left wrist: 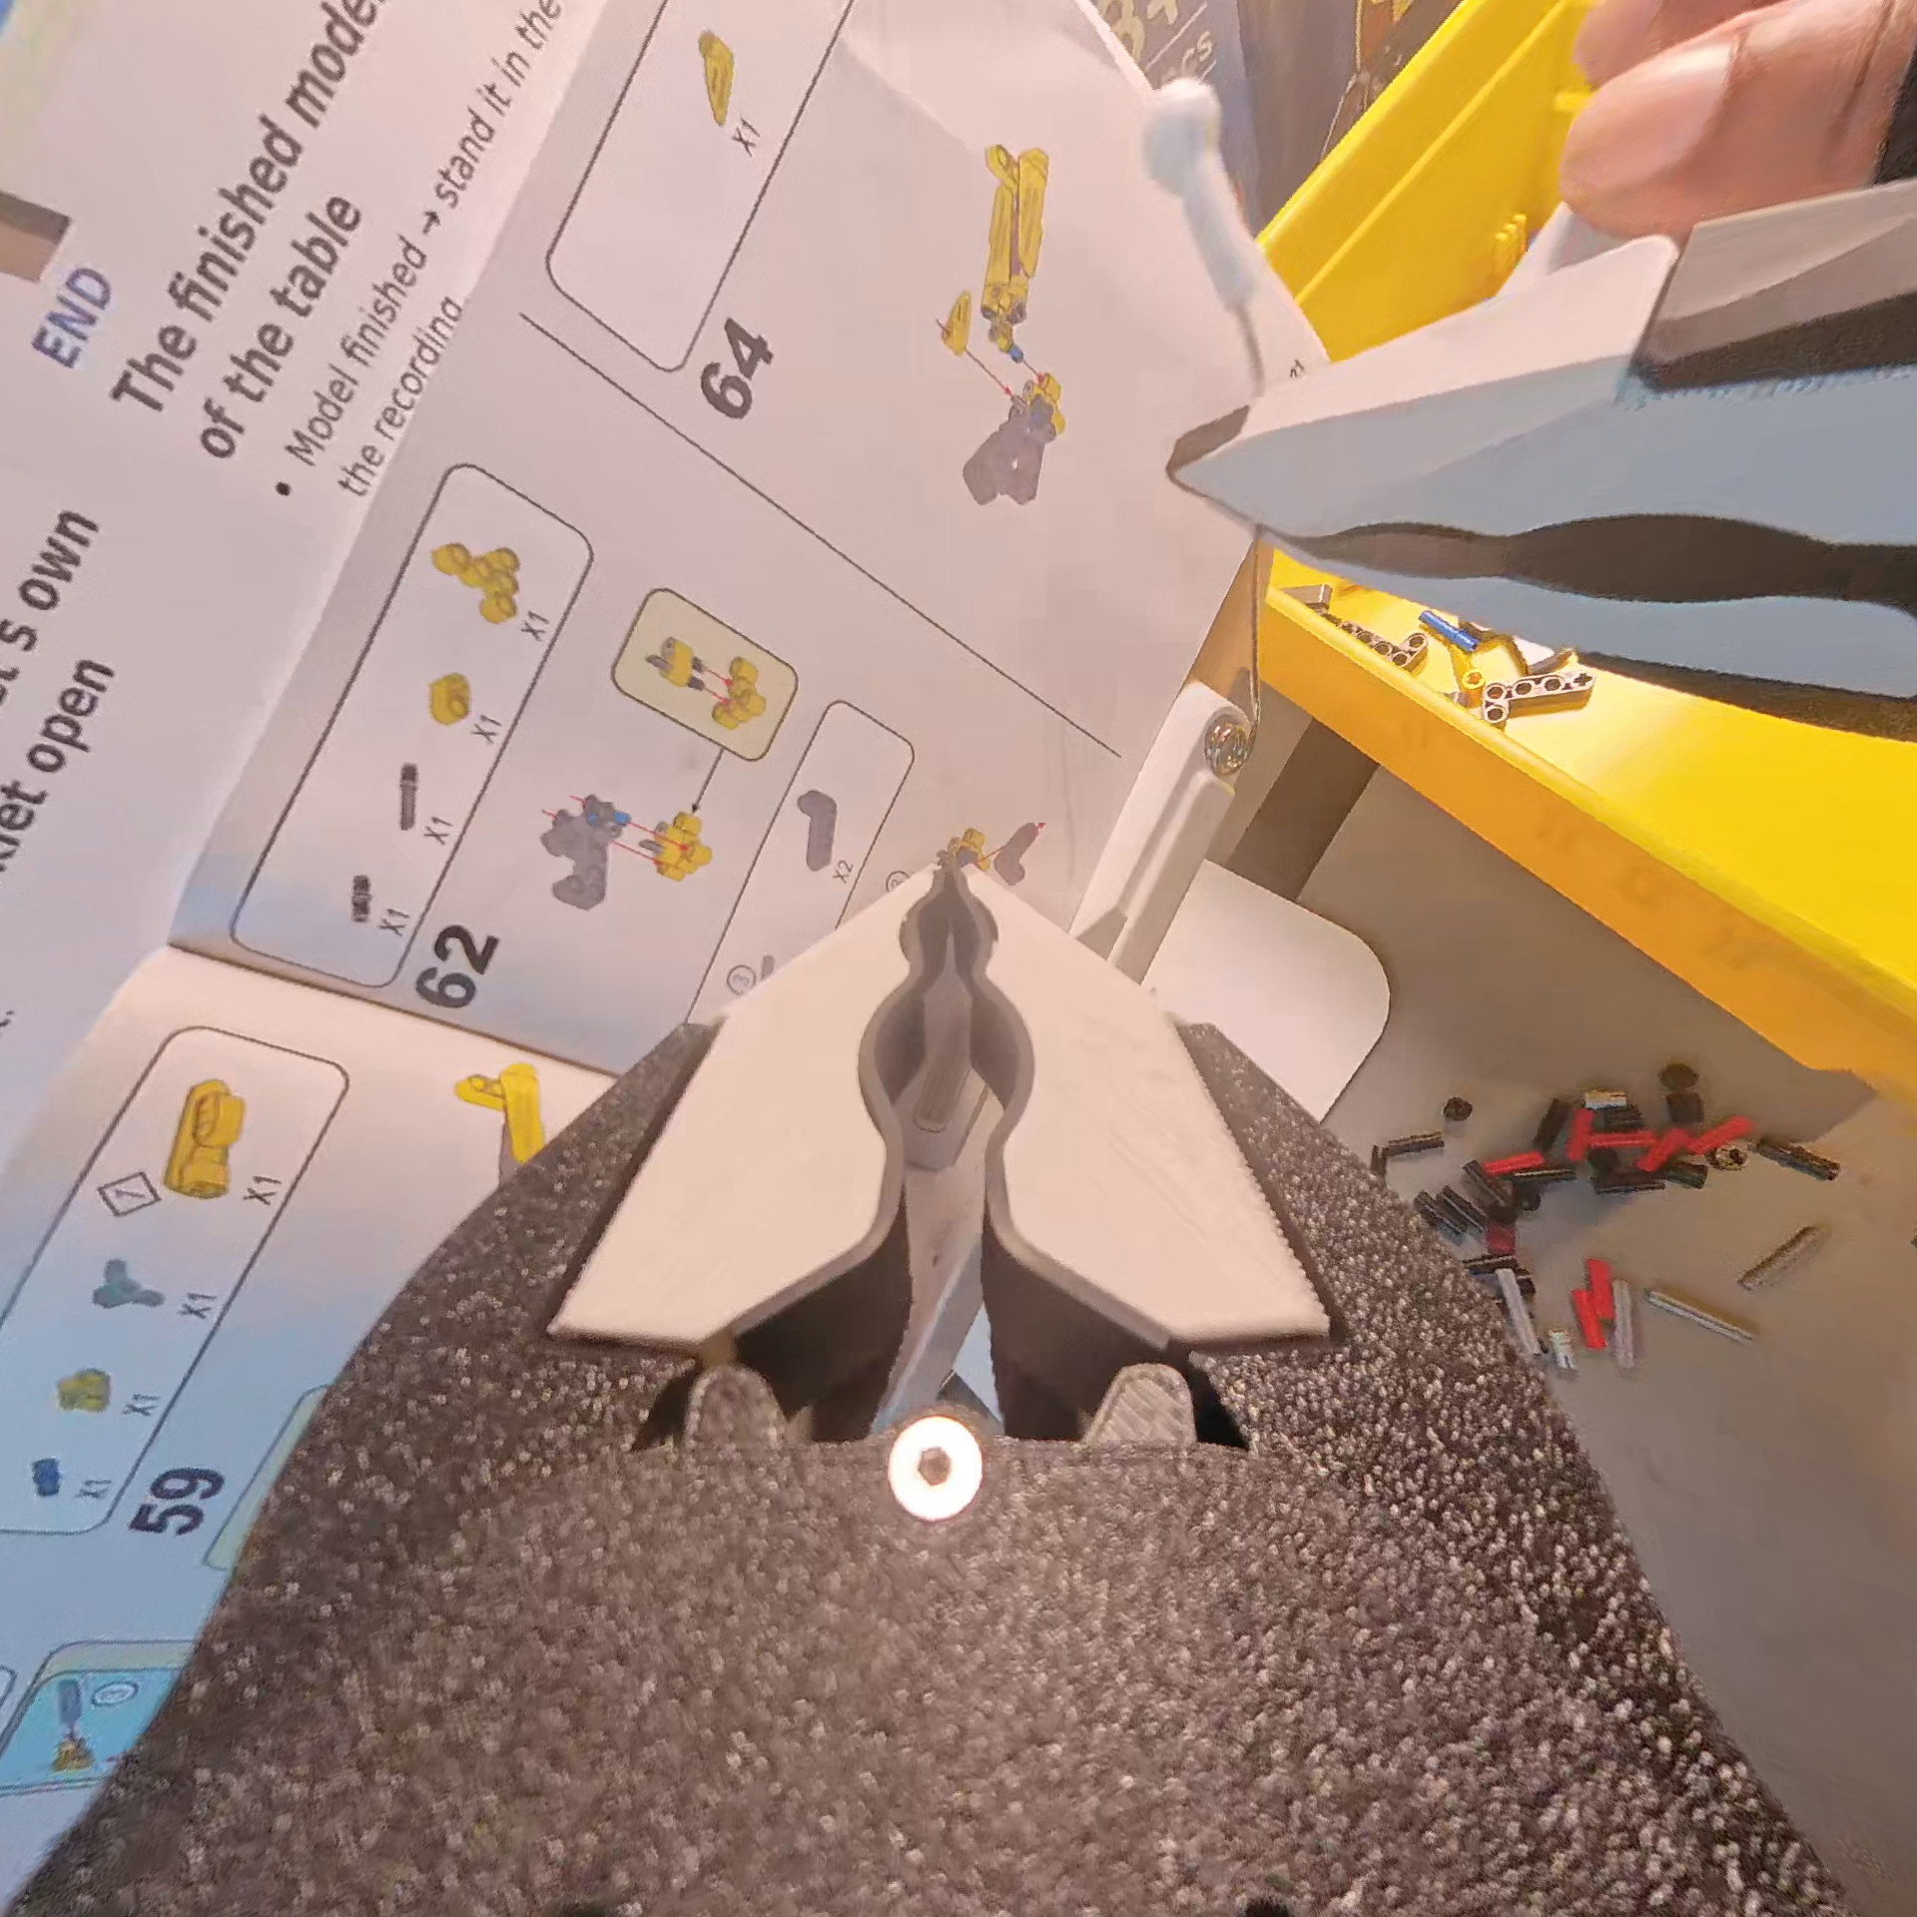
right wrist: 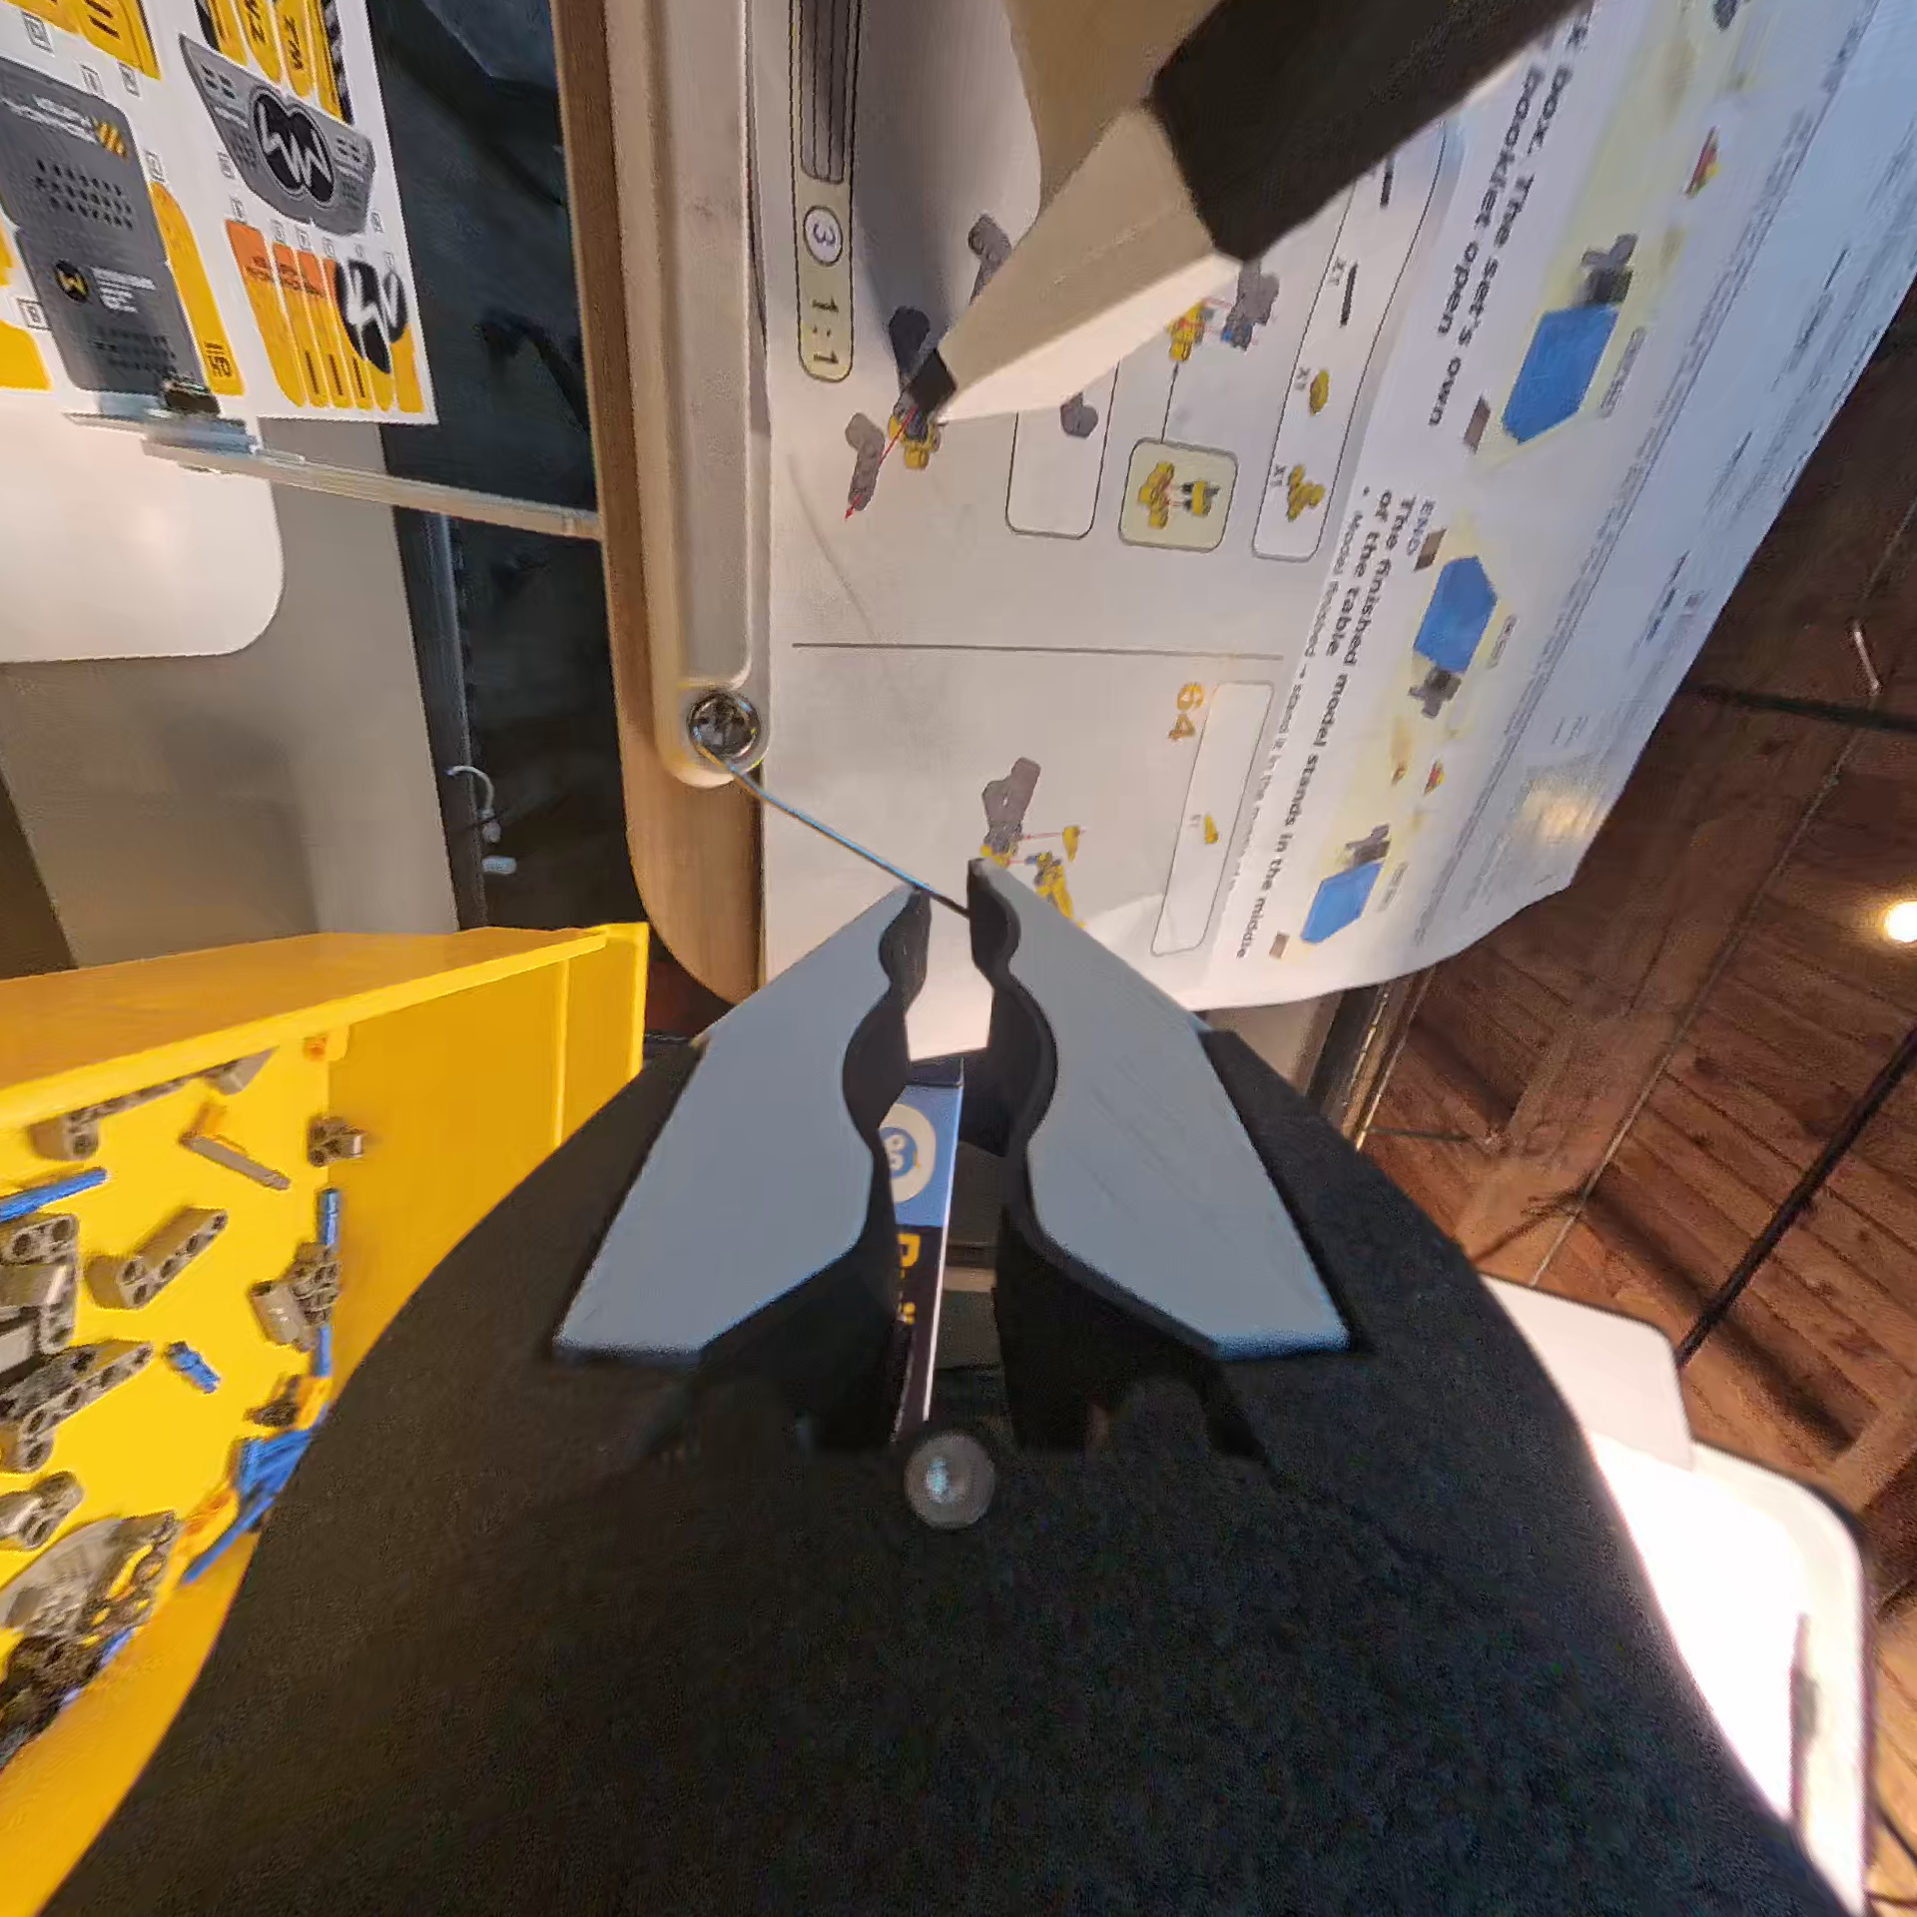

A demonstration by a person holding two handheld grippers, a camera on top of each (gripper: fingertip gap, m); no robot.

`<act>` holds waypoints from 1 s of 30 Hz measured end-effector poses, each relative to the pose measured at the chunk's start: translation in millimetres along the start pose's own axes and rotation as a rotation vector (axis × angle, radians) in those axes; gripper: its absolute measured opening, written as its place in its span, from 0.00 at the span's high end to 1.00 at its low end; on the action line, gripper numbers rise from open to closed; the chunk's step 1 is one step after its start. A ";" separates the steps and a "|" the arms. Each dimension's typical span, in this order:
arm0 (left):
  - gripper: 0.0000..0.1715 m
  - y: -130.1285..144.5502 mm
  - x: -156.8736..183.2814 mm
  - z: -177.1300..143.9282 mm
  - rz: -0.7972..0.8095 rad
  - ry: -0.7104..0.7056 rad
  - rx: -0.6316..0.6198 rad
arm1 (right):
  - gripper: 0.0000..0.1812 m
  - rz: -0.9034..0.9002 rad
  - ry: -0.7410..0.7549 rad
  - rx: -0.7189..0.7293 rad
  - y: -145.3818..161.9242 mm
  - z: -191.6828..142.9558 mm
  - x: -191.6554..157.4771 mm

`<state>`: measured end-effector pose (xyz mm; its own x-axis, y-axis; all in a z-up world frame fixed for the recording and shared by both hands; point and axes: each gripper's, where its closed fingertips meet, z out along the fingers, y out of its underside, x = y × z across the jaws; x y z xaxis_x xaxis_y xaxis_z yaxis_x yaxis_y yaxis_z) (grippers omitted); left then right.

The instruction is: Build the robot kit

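Left tongs (left wrist: 949, 882) clenched on the instruction sheet (left wrist: 643, 467); right tongs (right wrist: 946, 897) nearly closed around a thin wire (right wrist: 830, 825) — grip uncertain.

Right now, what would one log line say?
left hand-held gripper shut, tip at instruction sheet | right hand-held gripper slightly open around stand wire

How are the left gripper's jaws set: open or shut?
Shut. In the left wrist view, the left gripper has its fingertips meeting against the instruction sheet; whether it pinches the paper is unclear.
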<state>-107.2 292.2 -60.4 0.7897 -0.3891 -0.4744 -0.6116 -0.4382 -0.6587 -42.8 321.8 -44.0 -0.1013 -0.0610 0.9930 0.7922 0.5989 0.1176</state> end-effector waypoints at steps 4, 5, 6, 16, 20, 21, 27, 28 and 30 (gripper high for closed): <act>1.00 0.7 -0.6 -0.3 -0.026 0.015 0.024 | 0.91 0.008 0.003 0.034 -14.8 15.4 13.6; 1.00 0.5 -0.7 0.5 -0.030 0.015 0.033 | 0.90 0.090 0.008 0.059 -18.9 15.4 19.3; 1.00 0.0 -0.6 0.3 -0.046 0.020 0.042 | 0.87 0.194 -0.016 0.058 -18.0 14.8 21.5; 0.99 -3.6 1.3 -11.7 -0.111 0.080 0.132 | 0.82 1.285 -0.414 0.330 -31.3 9.7 7.7; 0.98 5.4 -16.1 -42.6 -0.215 0.080 0.197 | 0.99 1.015 -0.358 0.338 -46.9 9.6 2.1; 0.98 12.4 -23.4 -49.6 -0.228 0.060 0.204 | 0.99 0.951 -0.357 0.357 -52.9 7.7 0.1; 0.99 52.7 -43.9 -64.5 -0.293 0.054 0.198 | 1.00 0.755 -0.380 0.372 -65.5 4.8 -7.9; 0.99 54.1 -39.6 -64.6 -0.289 0.078 0.202 | 1.00 0.748 -0.384 0.372 -65.2 4.4 -7.9; 0.98 57.7 -31.3 -62.5 -0.250 0.094 0.188 | 0.98 0.729 -0.397 0.357 -65.6 4.4 -8.9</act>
<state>-170.2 228.4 -47.1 0.9011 -0.3652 -0.2337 -0.3725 -0.3761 -0.8484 -96.5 286.5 -60.6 0.1005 0.6711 0.7345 0.5139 0.5971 -0.6159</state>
